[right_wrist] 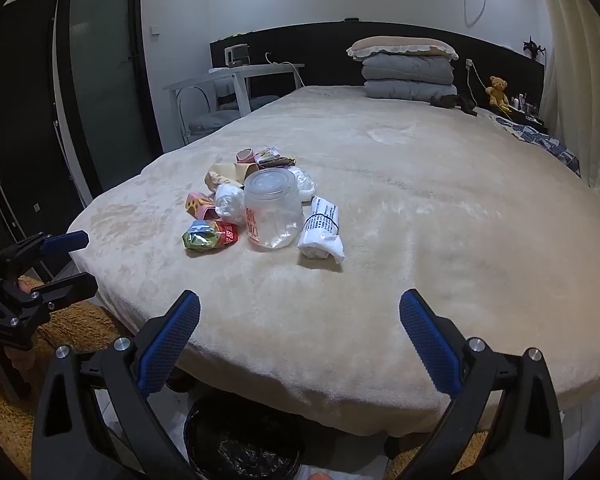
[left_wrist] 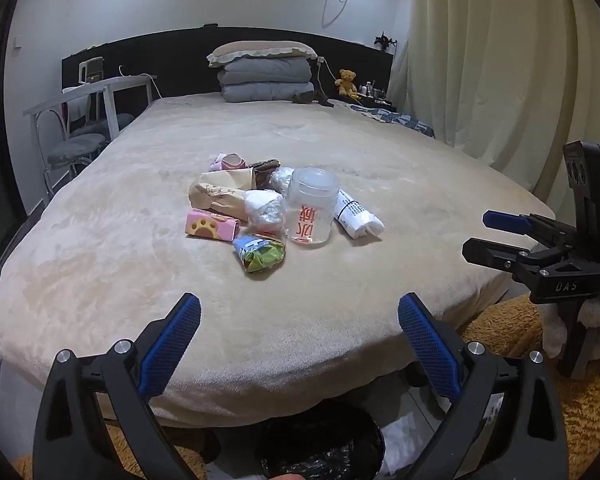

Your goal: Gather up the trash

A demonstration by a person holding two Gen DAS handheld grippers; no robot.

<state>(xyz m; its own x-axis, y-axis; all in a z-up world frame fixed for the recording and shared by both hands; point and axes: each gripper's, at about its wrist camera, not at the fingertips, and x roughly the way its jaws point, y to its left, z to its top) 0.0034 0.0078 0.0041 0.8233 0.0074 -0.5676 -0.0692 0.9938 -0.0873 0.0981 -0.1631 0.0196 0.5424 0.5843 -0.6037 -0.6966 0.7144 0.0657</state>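
A pile of trash lies on the beige bed: a clear plastic cup with red print, a white rolled wrapper, a green crumpled packet, a pink paw-print box, crumpled white tissue and a tan paper bag. My left gripper is open and empty at the bed's near edge. My right gripper is open and empty too; it also shows in the left wrist view. A black-lined bin stands on the floor below.
Folded grey bedding with a pillow and a teddy bear are at the headboard. A white table and chairs stand left of the bed. A cream curtain hangs on the right. A yellow shaggy rug covers the floor.
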